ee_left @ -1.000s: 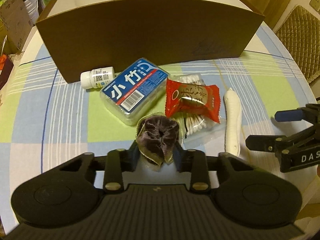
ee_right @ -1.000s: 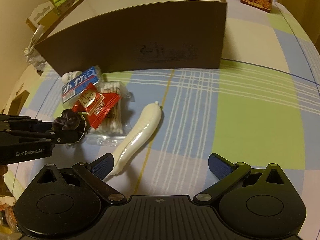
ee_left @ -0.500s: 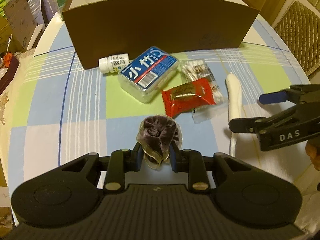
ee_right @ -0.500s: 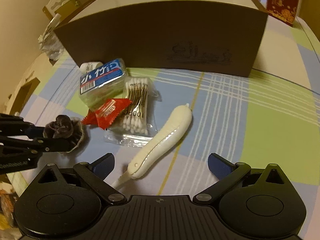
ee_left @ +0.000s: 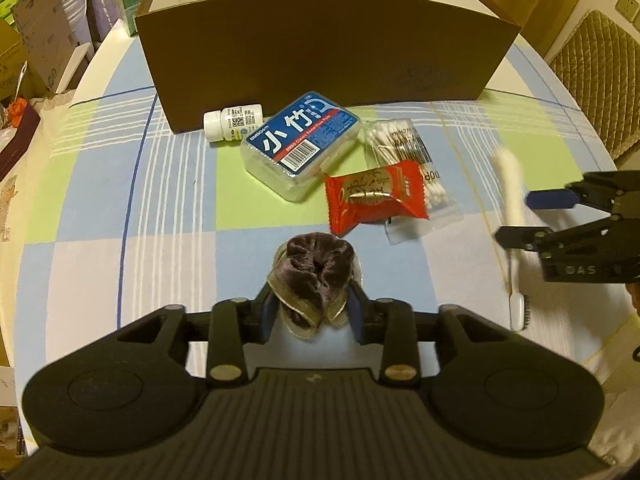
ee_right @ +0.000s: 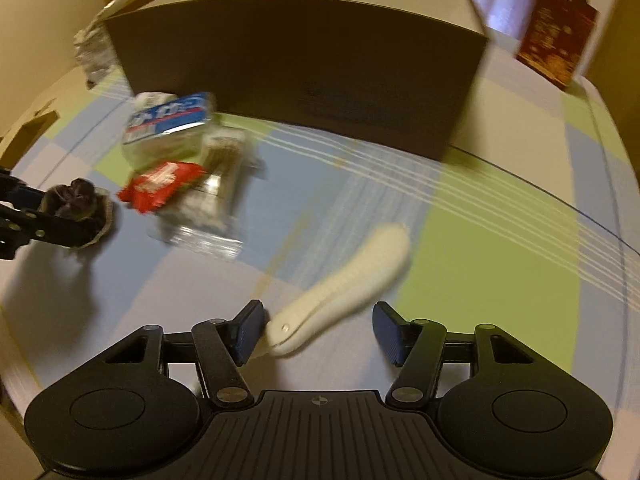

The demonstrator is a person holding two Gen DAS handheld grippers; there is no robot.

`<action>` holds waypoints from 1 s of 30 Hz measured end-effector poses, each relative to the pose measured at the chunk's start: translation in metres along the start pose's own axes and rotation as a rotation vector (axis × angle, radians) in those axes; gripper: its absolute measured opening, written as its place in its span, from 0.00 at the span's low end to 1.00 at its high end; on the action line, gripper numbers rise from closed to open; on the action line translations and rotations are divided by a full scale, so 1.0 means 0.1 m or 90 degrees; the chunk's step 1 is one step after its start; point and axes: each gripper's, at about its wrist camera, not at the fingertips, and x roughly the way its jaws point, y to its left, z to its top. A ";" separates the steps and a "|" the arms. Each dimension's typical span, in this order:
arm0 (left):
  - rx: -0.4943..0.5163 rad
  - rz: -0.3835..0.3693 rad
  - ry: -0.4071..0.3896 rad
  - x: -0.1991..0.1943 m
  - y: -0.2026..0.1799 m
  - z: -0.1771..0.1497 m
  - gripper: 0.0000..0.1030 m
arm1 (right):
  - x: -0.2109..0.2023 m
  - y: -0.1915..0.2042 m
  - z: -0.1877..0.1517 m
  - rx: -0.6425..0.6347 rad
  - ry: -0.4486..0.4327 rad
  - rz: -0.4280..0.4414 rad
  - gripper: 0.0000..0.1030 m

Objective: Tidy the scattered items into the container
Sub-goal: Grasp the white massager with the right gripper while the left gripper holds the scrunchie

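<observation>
My left gripper [ee_left: 314,314] is shut on a dark purple velvet scrunchie [ee_left: 316,274], held above the checked tablecloth. The tall brown box [ee_left: 320,52] stands behind the items, open at the top. In front of it lie a white pill bottle [ee_left: 232,122], a blue-labelled clear case [ee_left: 302,146], a bag of cotton swabs [ee_left: 400,142] and a red sweet packet [ee_left: 374,196]. My right gripper [ee_right: 320,330] is open, its fingers either side of a white thick-handled brush [ee_right: 348,280]. The brush's near end is close to the left finger.
The round table's edge [ee_left: 100,52] curves close on the left, with cartons and clutter beyond it. A quilted chair [ee_left: 600,80] stands at the right. A red gift box [ee_right: 556,36] sits on the table right of the brown box [ee_right: 300,64]. The right view is motion-blurred.
My left gripper has risen and drawn back with the scrunchie. The right gripper has moved forward over the white brush, and its fingers have narrowed around it.
</observation>
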 end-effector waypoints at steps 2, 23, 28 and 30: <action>-0.005 -0.001 -0.001 0.04 -0.01 0.00 0.34 | -0.02 -0.06 -0.02 0.012 -0.004 0.002 0.61; -0.029 0.021 -0.007 0.02 0.05 -0.11 0.23 | -0.02 0.06 0.05 -0.039 -0.041 0.026 0.23; -0.042 0.023 -0.003 0.04 0.06 -0.13 0.25 | -0.05 0.02 -0.12 -0.047 -0.045 0.023 0.63; -0.041 0.025 -0.007 0.05 0.05 -0.13 0.25 | -0.07 0.00 -0.15 -0.041 -0.056 0.025 0.53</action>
